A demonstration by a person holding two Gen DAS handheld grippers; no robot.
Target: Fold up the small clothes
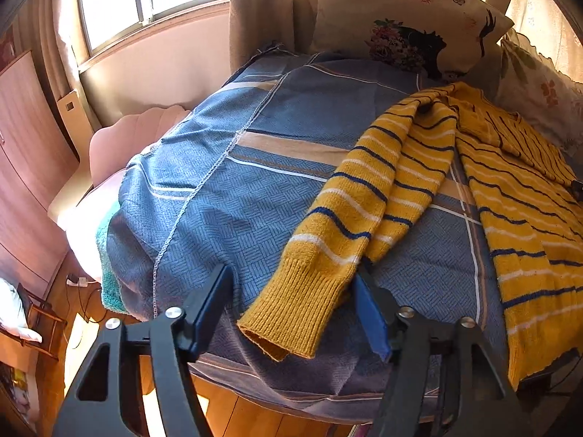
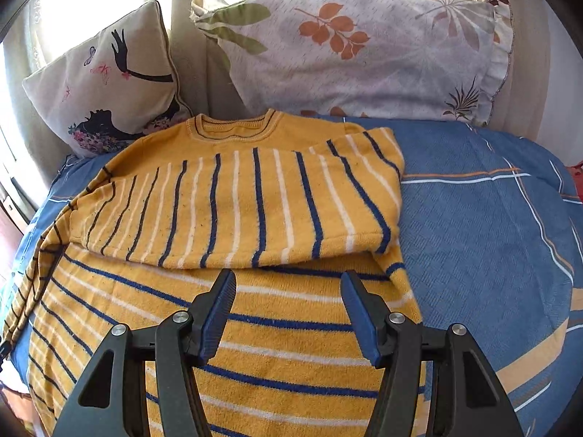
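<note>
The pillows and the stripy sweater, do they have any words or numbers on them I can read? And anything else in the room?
No readable text anywhere in either view.
Yellow striped sweater: stripes only, no label showing.
Silhouette cushion: a picture of a lady, flowers and butterflies, no words.
Leaf-print pillow: leaves only.
Blue bedspread: pattern only.

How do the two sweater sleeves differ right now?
The right sleeve is folded flat across the sweater's chest; the left sleeve still stretches out over the blue bedspread. The left sleeve's cuff sits between the open left hand-held gripper; the right sleeve's cuff isn't visible. Both are yellow with blue and white stripes.
</note>
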